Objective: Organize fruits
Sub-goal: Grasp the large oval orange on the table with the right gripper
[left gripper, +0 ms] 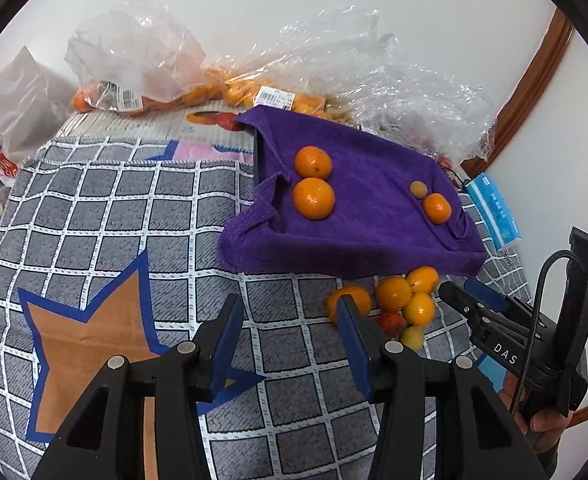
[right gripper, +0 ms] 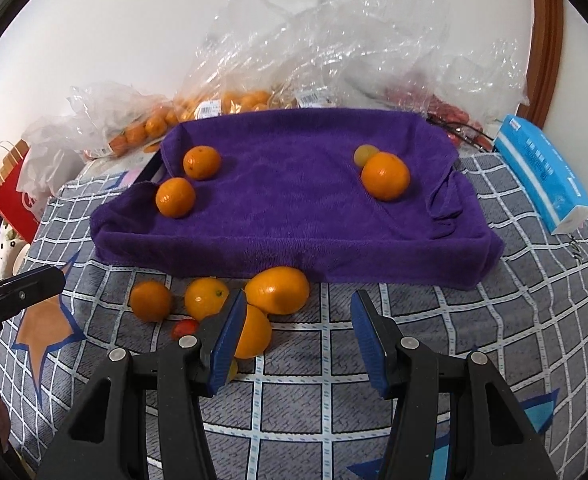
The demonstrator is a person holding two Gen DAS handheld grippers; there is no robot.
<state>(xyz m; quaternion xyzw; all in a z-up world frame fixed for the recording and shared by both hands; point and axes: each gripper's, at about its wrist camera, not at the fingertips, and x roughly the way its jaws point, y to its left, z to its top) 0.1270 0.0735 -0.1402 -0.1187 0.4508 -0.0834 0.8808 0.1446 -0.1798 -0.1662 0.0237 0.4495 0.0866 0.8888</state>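
Note:
A purple towel (right gripper: 286,200) covers a shallow tray; it also shows in the left wrist view (left gripper: 357,208). On it lie two oranges (right gripper: 188,180) at the left, and an orange (right gripper: 385,176) with a small yellow-green fruit (right gripper: 362,154) at the right. A loose pile of oranges (right gripper: 254,300) with a small red fruit (right gripper: 185,327) lies on the checked cloth before the tray; the pile shows in the left wrist view (left gripper: 401,300). My right gripper (right gripper: 297,308) is open, its left finger beside the pile. My left gripper (left gripper: 290,312) is open and empty, left of the pile.
Clear plastic bags of oranges (right gripper: 230,104) and red fruit (right gripper: 449,114) lie behind the tray by the wall. A blue tissue pack (right gripper: 541,176) lies at the right. A red paper bag (right gripper: 14,196) stands at the far left. The checked cloth (left gripper: 106,224) covers the table.

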